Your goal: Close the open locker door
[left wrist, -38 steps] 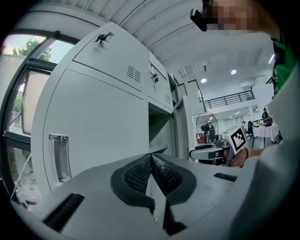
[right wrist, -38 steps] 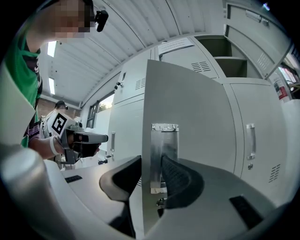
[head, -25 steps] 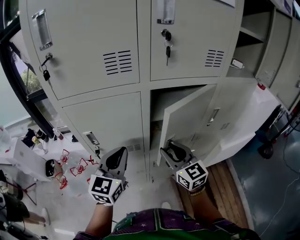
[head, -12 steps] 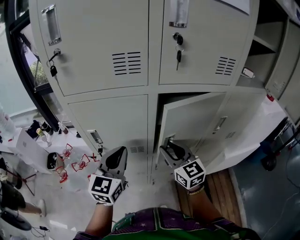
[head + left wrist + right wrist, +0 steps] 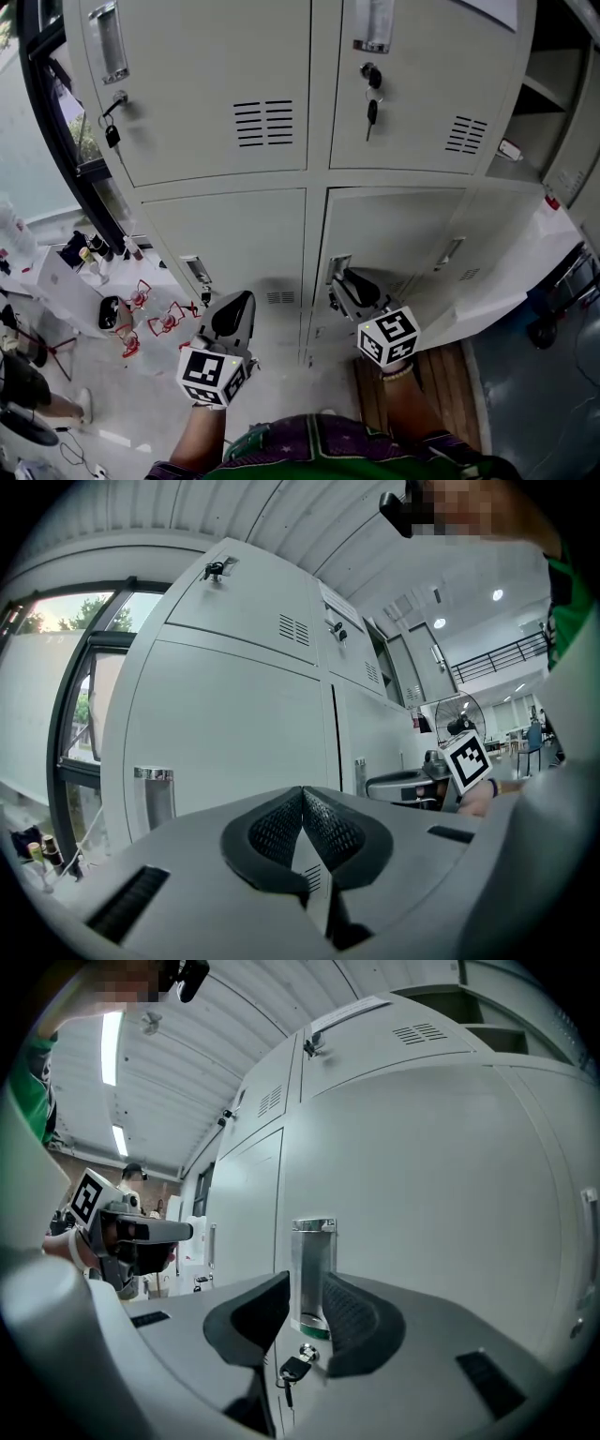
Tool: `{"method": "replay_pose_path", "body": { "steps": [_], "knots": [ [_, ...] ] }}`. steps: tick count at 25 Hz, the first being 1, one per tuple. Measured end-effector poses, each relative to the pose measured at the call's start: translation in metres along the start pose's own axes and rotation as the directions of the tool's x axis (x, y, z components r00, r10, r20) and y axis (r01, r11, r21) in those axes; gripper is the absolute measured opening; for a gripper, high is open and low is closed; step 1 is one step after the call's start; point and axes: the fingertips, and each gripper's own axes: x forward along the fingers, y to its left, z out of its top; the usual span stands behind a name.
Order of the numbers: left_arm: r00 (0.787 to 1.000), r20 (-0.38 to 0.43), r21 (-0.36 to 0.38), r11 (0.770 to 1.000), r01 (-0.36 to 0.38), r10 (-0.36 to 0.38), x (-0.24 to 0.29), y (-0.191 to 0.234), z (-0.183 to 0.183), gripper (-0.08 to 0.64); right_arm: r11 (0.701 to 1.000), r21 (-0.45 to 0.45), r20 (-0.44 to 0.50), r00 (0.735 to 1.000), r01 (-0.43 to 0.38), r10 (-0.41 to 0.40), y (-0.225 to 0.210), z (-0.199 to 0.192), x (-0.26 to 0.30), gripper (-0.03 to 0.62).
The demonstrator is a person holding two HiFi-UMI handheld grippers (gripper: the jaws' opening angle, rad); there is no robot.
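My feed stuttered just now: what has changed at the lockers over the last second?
The lower right locker door swung from ajar to about flush with its frame. The right gripper followed it in; its jaws are closing, the recessed handle showing between them, not visibly gripped. Unchanged: the left gripper, shut and empty.

No legible text or signs
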Motion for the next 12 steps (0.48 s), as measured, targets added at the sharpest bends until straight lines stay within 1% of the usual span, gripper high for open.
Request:
{"method": "replay_pose_path", "body": {
  "steps": [3, 6, 12],
  "knots": [
    [1.0, 0.002, 0.001, 1.0, -0.012, 0.011, -0.0016, 0.0039, 0.0002, 0.021, 1.0, 0.002, 0.008, 1.0, 0.016, -0.016, -0.0062, 0.0024, 0.002, 0.073],
    [1.0, 0.008, 0.006, 1.0, -0.022, 0.022, -0.0032, 0.0079, 0.0007, 0.021, 1.0, 0.0, 0.012, 1.0, 0.02, -0.02, -0.0081, 0.0039, 0.005, 0.064],
    [0.999, 0.001, 0.001, 0.999, -0.032, 0.032, -0.0062, 0.0106, 0.0002, 0.021, 0.999, -0.003, 0.018, 0.999, 0.039, -0.039, -0.0113, 0.0062, 0.0072, 0.021]
  ]
}}
